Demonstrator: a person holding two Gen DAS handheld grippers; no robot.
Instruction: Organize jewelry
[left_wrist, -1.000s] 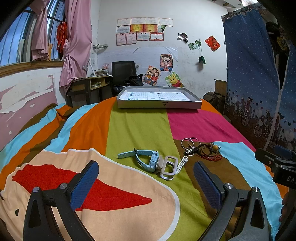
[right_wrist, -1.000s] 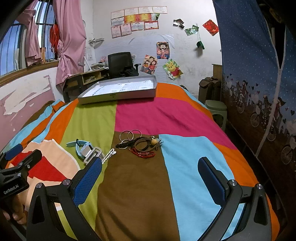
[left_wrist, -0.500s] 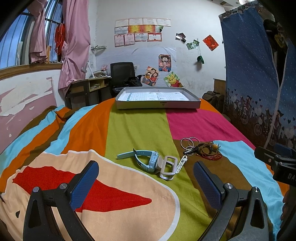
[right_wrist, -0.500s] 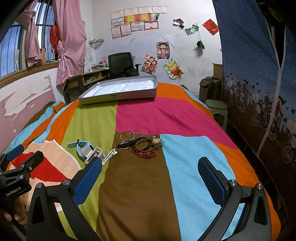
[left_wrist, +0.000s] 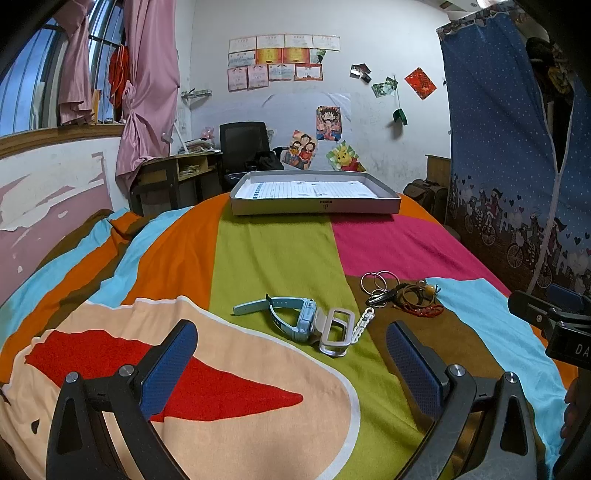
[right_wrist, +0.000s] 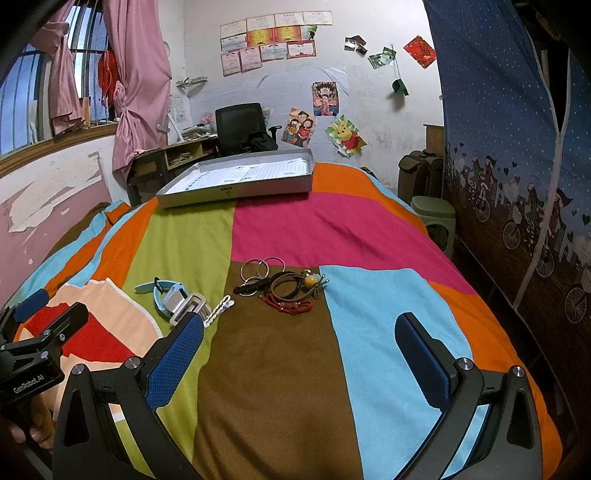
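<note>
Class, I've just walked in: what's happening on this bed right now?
A person holds a claw in each hand over a striped bedspread. The left claw and right claw are both open and hold nothing. Ahead lie a blue watch, silver rings, corded bracelets and a white clip. A grey tray sits at the far end. Nothing has been picked up yet.

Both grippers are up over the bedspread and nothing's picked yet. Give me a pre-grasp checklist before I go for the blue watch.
1. Left gripper open, empty: ok.
2. Right gripper open, empty: ok.
3. Blue watch in view, unobstructed: ok.
4. Watch clear of neighbours: not ok, the grey clasp touches it.
5. Grey tray reachable at the far end, open: ok.
6. Bracelets untangled: cannot tell.
</note>
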